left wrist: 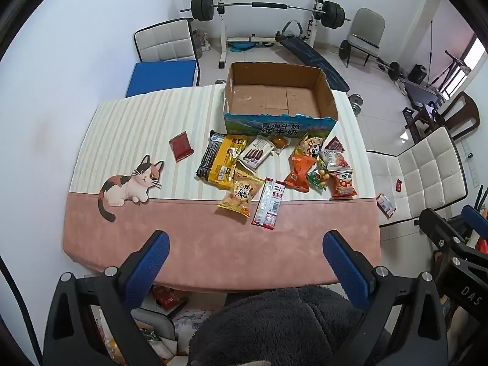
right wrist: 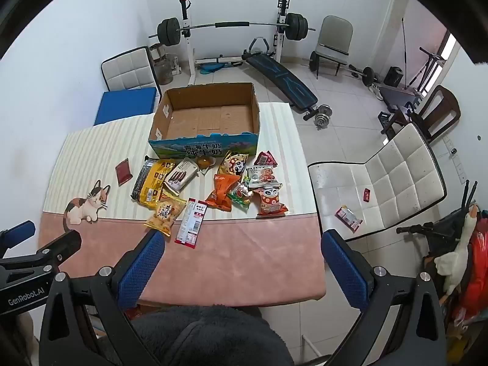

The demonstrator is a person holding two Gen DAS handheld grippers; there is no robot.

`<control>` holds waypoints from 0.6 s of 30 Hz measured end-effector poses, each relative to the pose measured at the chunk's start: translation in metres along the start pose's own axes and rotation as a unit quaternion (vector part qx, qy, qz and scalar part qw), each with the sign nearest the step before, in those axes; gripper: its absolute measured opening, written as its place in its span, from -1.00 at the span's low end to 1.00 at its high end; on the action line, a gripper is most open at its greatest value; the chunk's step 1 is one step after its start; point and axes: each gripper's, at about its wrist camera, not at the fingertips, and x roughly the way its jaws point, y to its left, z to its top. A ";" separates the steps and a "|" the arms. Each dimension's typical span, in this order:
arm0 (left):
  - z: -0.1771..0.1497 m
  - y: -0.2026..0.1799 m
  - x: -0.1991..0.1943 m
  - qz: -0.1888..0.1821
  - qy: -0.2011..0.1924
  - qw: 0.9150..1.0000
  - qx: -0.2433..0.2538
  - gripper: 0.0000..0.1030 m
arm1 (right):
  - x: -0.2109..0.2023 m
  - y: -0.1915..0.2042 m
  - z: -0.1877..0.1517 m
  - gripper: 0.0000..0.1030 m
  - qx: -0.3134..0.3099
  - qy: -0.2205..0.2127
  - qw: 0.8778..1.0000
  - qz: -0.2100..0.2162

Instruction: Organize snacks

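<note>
We read 青海牛奶 纯牛奶 on the cardboard box [left wrist: 279, 128] — snack packets [right wrist: 210, 189] in front; both grippers' [left wrist: 245, 263] [right wrist: 242, 262] fingers apart, holding nothing.

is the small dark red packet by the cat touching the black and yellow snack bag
Apart. In the left wrist view, bare striped tablecloth shows between the dark red packet and the black and yellow bag; the right wrist view shows the same gap.
</note>
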 end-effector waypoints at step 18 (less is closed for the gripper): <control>0.004 -0.010 -0.011 0.002 -0.015 1.000 0.008 1.00 | -0.015 -0.006 0.000 1.00 0.005 -0.021 1.000 0.004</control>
